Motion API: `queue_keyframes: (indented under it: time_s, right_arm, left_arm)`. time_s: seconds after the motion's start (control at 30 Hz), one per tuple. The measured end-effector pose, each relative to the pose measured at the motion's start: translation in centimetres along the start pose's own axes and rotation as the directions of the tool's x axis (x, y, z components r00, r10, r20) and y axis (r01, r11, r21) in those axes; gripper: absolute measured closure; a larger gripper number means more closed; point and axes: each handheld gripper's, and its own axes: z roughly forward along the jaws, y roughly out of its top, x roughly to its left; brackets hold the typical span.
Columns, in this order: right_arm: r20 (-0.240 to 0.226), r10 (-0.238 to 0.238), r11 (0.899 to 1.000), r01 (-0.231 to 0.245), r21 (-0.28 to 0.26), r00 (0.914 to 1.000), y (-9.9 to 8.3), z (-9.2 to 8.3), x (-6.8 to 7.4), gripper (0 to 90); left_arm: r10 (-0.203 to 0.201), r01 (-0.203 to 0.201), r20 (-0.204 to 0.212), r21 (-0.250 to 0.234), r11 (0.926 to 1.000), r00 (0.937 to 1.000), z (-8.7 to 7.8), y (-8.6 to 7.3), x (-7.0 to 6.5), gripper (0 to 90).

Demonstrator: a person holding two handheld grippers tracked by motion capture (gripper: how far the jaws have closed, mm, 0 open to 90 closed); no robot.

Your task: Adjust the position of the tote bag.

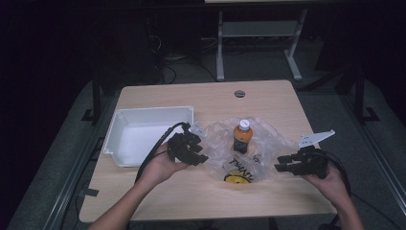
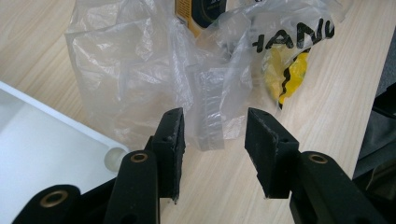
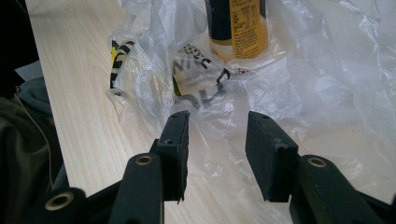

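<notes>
An orange drink bottle [image 1: 242, 136] with a white cap stands upright on a crumpled clear plastic bag [image 1: 265, 143] in the middle of the table. The bag bears black letters and a yellow mark [image 1: 238, 178]. My left gripper [image 1: 202, 152] is at the bag's left edge, open. In the left gripper view a strip of the bag [image 2: 210, 107] lies just beyond the gripper [image 2: 215, 126], untouched by its pads, with the bottle [image 2: 201, 11] farther off. My right gripper [image 1: 280, 164] is at the bag's right edge. In the right gripper view the gripper [image 3: 217, 128] stands open over the film [image 3: 327, 70], facing the bottle [image 3: 238, 28].
A white plastic tray [image 1: 153, 111] stands at the left of the wooden table [image 1: 191, 191], right behind my left hand; its corner [image 2: 37, 140] is in the left gripper view. A round cable port [image 1: 239, 93] sits near the far edge. Dark floor and desk legs lie beyond.
</notes>
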Motion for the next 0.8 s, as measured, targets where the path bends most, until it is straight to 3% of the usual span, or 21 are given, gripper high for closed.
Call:
queue_keyframes:
  time_s: [0.5,0.8]
  right_arm:
    - [0.023,0.009,1.0,-0.009,-0.014,0.9997,0.1,-0.5,-0.1,54.0]
    - [0.034,0.004,1.0,-0.004,-0.012,0.9994,0.2,-0.4,-0.1,49.8]
  left_arm:
    - [0.023,-0.022,0.011,-0.031,0.9993,0.9997,-1.2,2.0,0.4,56.0]
    - [0.038,-0.038,0.017,-0.027,0.9989,0.9991,-0.7,3.3,0.4,54.3]
